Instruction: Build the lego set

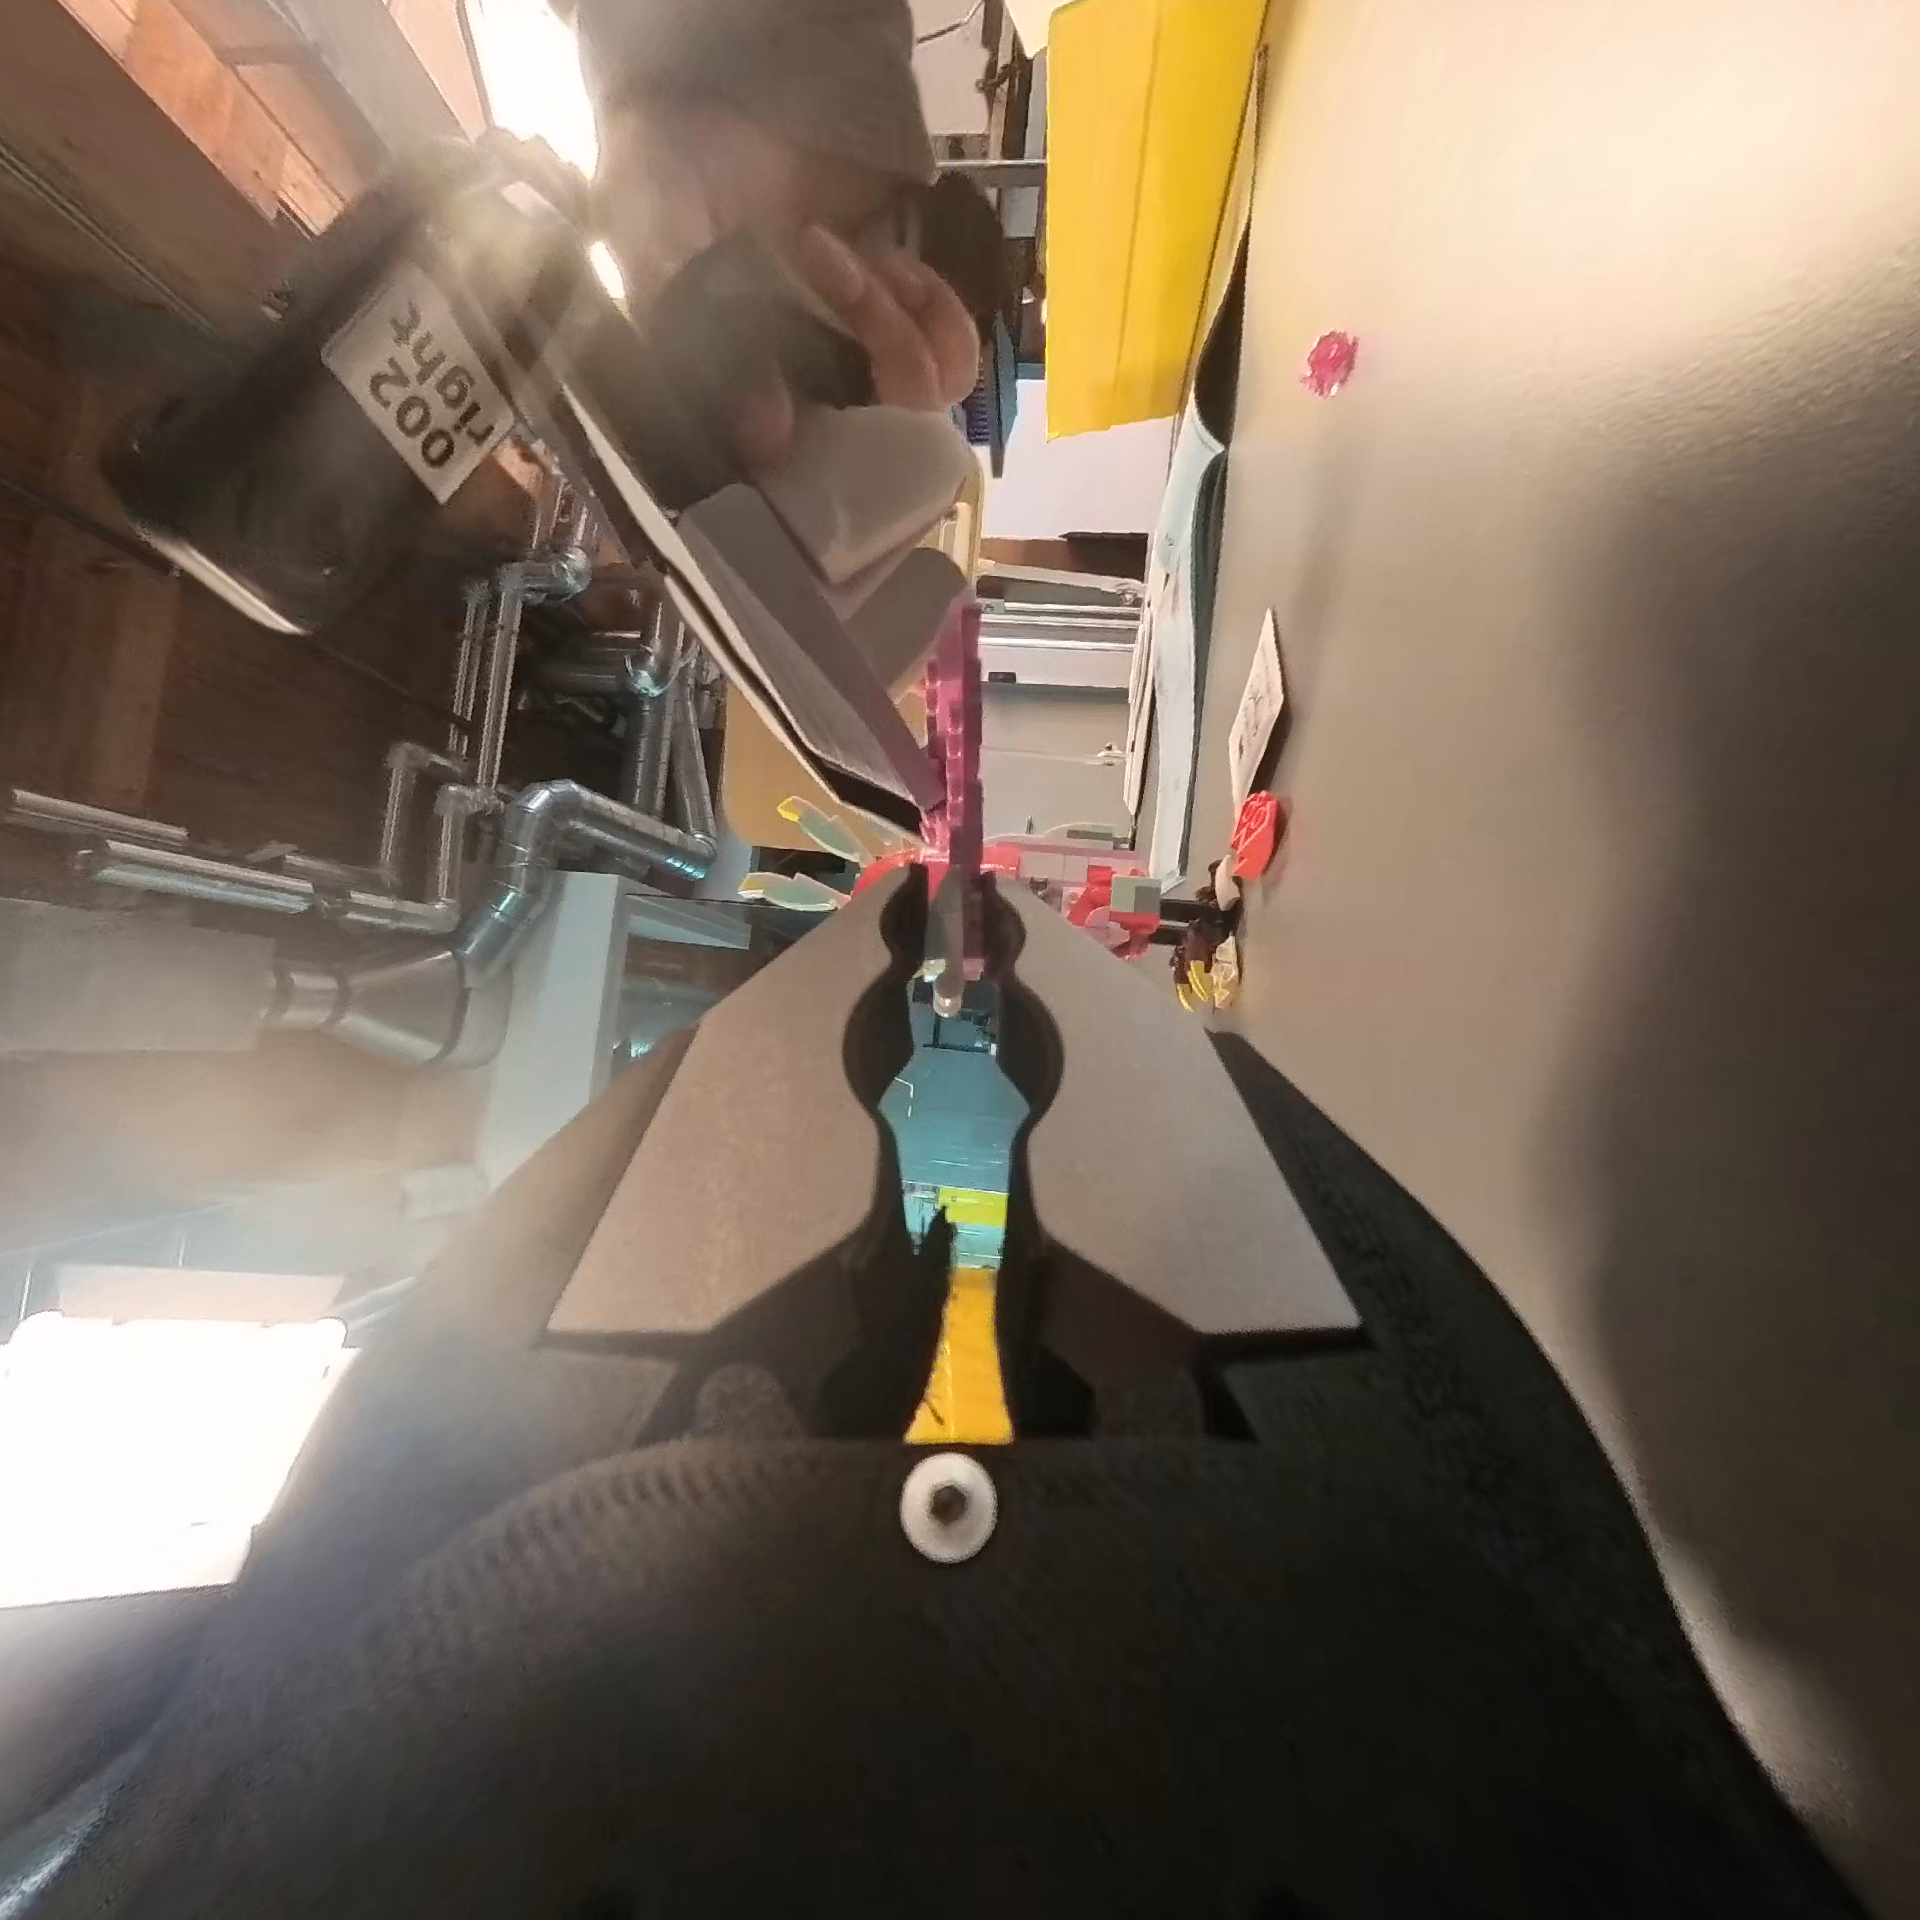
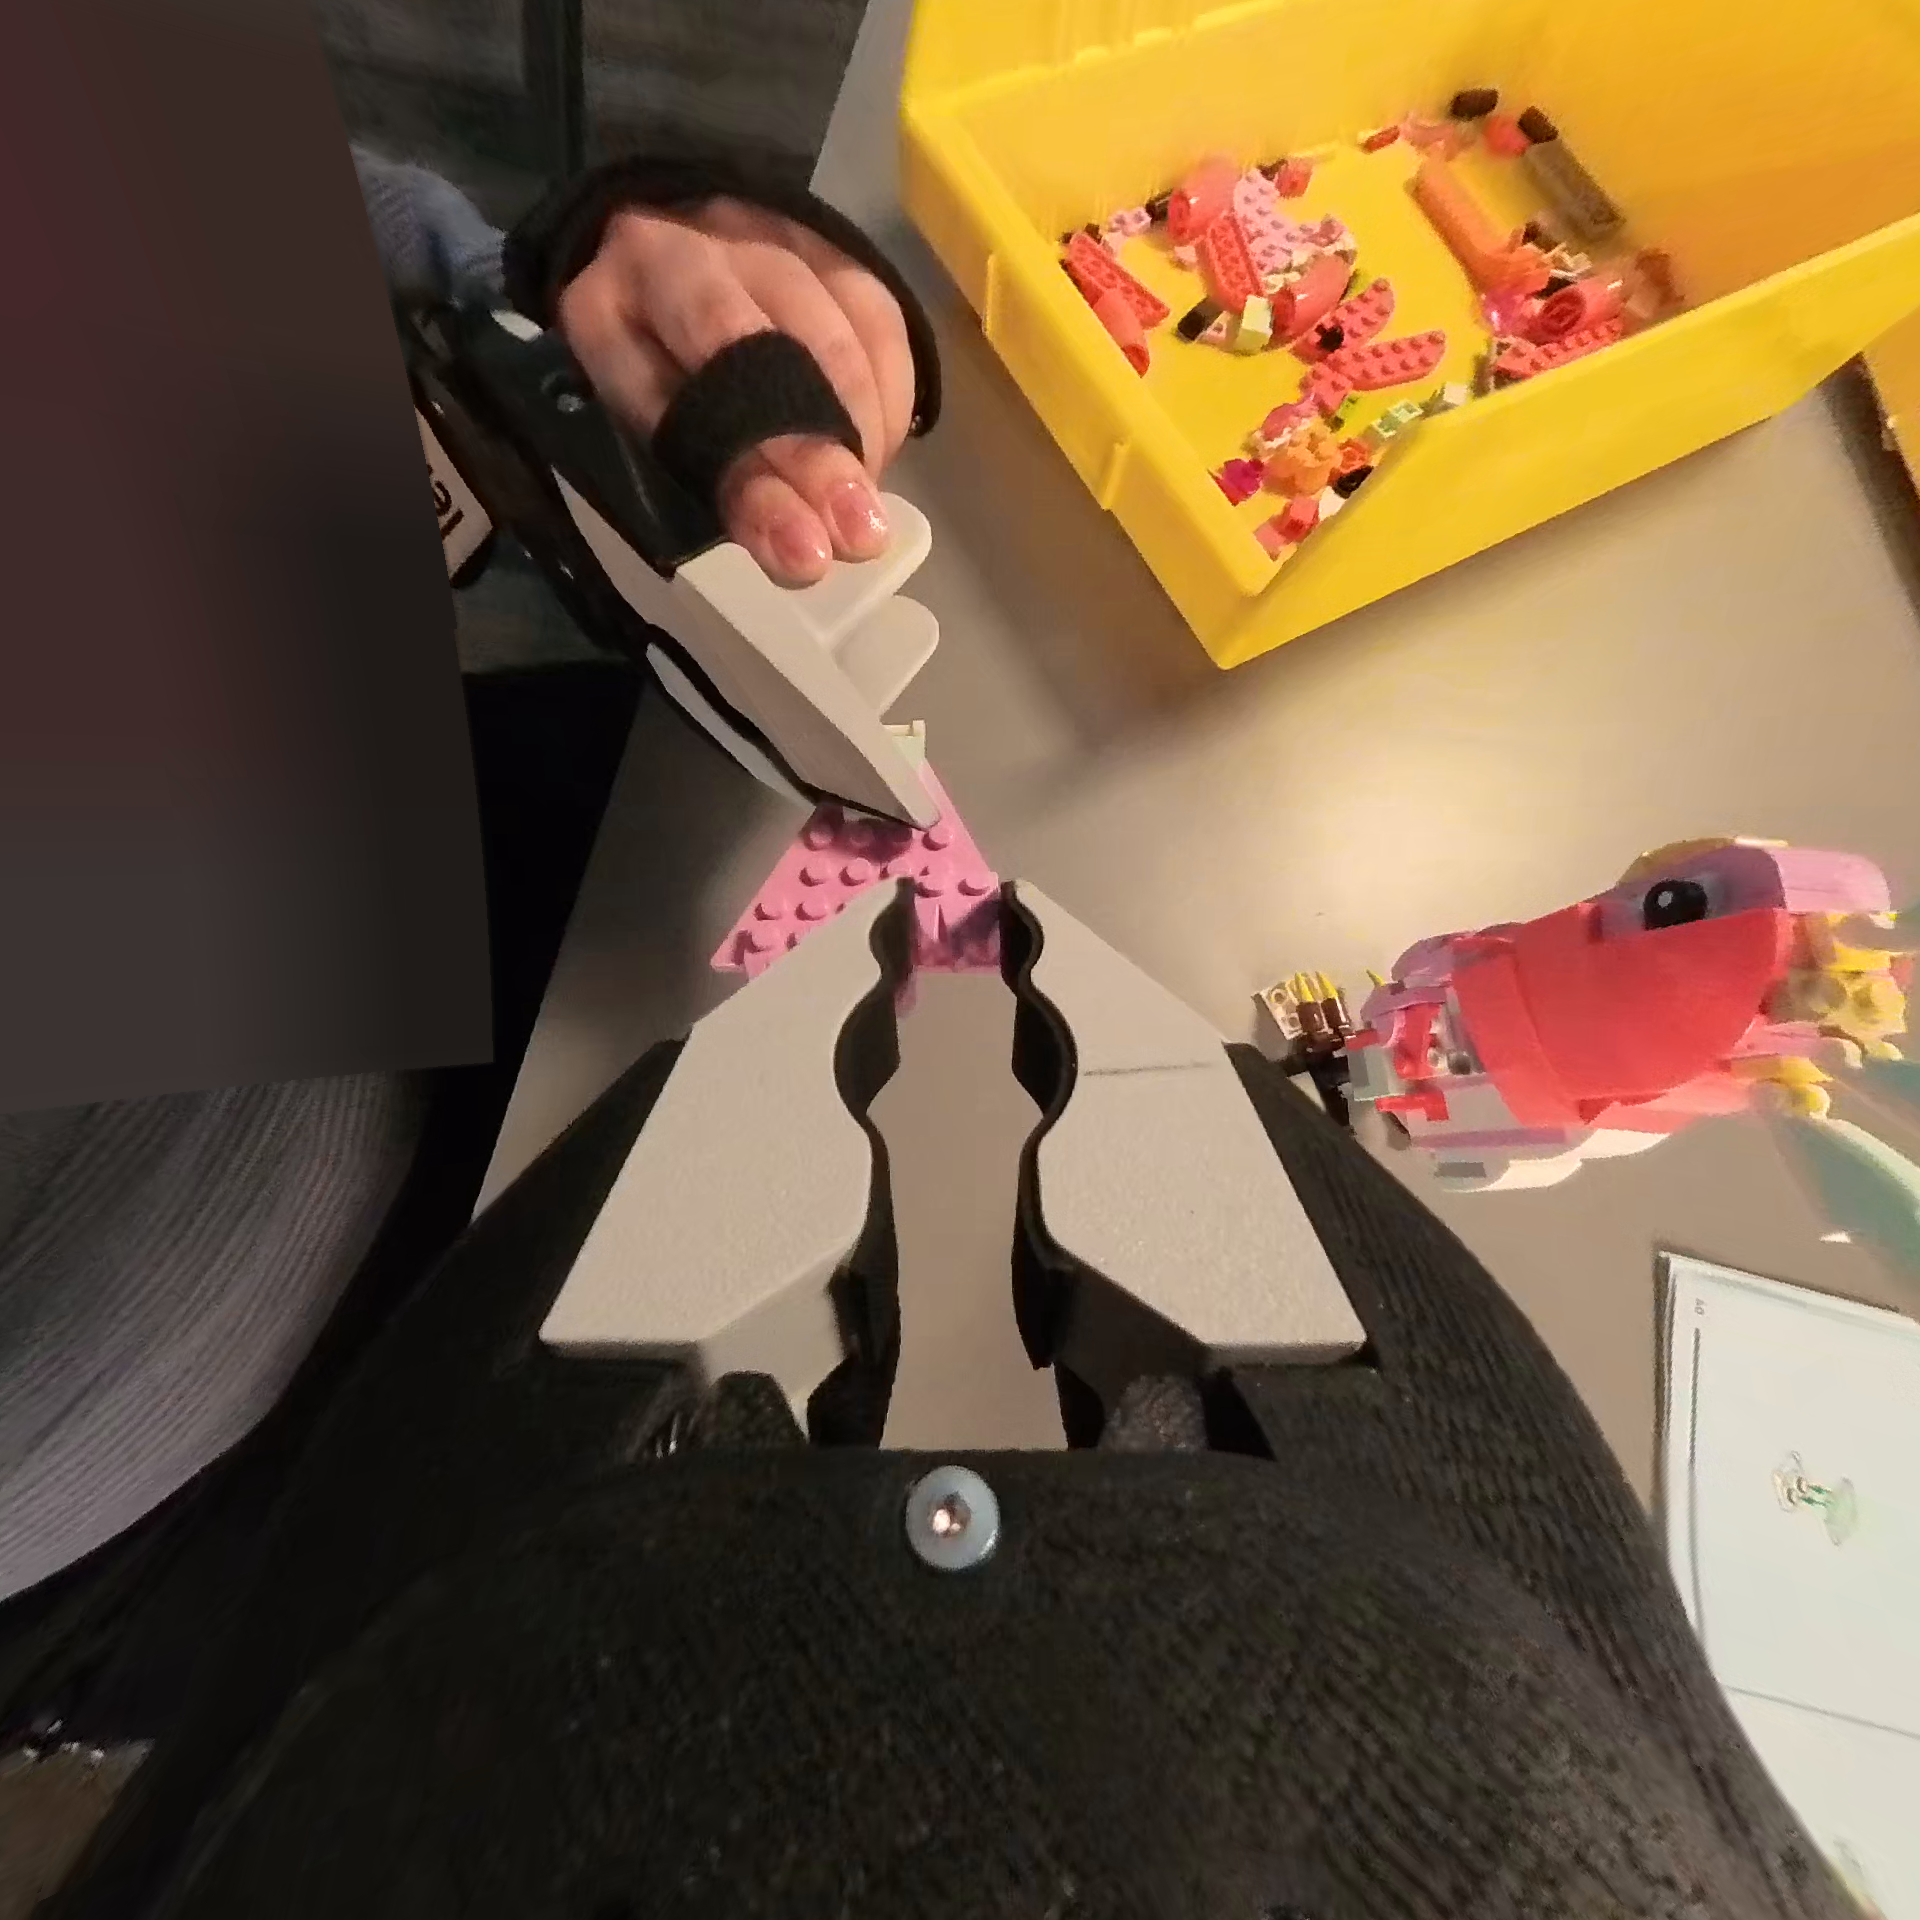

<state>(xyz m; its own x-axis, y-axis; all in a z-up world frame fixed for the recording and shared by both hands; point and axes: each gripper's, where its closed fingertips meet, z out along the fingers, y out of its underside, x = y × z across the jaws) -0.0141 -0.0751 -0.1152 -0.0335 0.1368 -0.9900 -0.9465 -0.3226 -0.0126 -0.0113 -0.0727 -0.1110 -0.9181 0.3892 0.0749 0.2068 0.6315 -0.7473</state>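
We see a smooth grey desk (image 2: 1299,790) lit warmly from above. On its far right stands a yellow plastic bin (image 2: 1164,436) with loose pink, red and orange toy bricks (image 2: 1330,312) inside. To the right lies a red and pink brick-built bird-like figure (image 2: 1621,997), and nearer on the right a white printed sheet (image 2: 1787,1475).

Our left hand-held gripper (image 1: 951,894) is closed on the edge of a pink studded wedge-shaped brick plate (image 2: 831,894), held above the desk's near left edge. Our right hand-held gripper (image 2: 956,894) has its jaws narrowly apart about the plate's near part; we cannot tell whether its pads press on it.

In the left wrist view the room beyond shows brick walling (image 1: 156,644) and silver metal ducts (image 1: 561,842).
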